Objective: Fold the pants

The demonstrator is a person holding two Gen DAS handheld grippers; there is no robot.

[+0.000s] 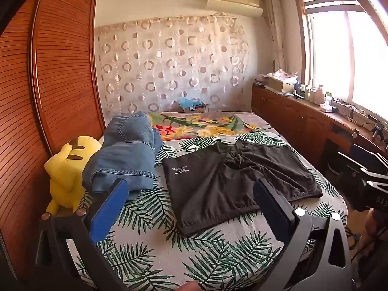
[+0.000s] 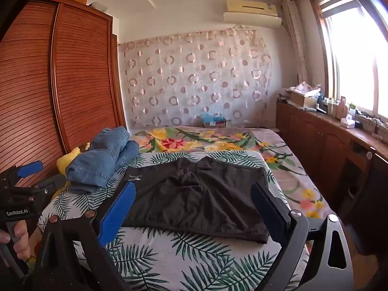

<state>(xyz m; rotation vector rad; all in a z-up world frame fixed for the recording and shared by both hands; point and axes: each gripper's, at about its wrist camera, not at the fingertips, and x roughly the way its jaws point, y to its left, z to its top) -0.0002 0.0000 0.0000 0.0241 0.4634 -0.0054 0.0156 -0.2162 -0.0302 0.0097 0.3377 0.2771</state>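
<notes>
- We see a pair of black, thin-fabric shorts (image 1: 232, 181) spread flat on a bed covered by a pale sheet printed with green palm leaves (image 1: 150, 249).
- The shorts lie ahead of both tools, on the near half of the bed. Their long axis runs side to side across our view, the waistband along the near edge and the two legs pointing away towards a flowered blanket (image 1: 201, 123).
- Our left gripper (image 1: 184, 206) hovers just short of the near-left part of the shorts. Its blue-padded fingers (image 1: 106, 215) are spread wide apart and hold nothing.
- Our right gripper (image 2: 191, 211) hovers over the near edge of the same garment. Its fingers (image 2: 116, 215) are also wide apart and empty.
- We judge the right gripper slightly nearer the cloth. Each tool faces its own end of the near hem, which suits a two-handed pinch.
- The fabric looks limp and lightly creased, bunched at the crotch, with a small white mountain logo (image 1: 180, 170) near the left side.
- A heap of folded blue denim jeans (image 1: 126, 155) sits to the left, just beside the shorts, leaning on a yellow plush toy (image 1: 65, 169).
- A slatted wooden wardrobe (image 1: 60, 72) stands at the left.
</notes>
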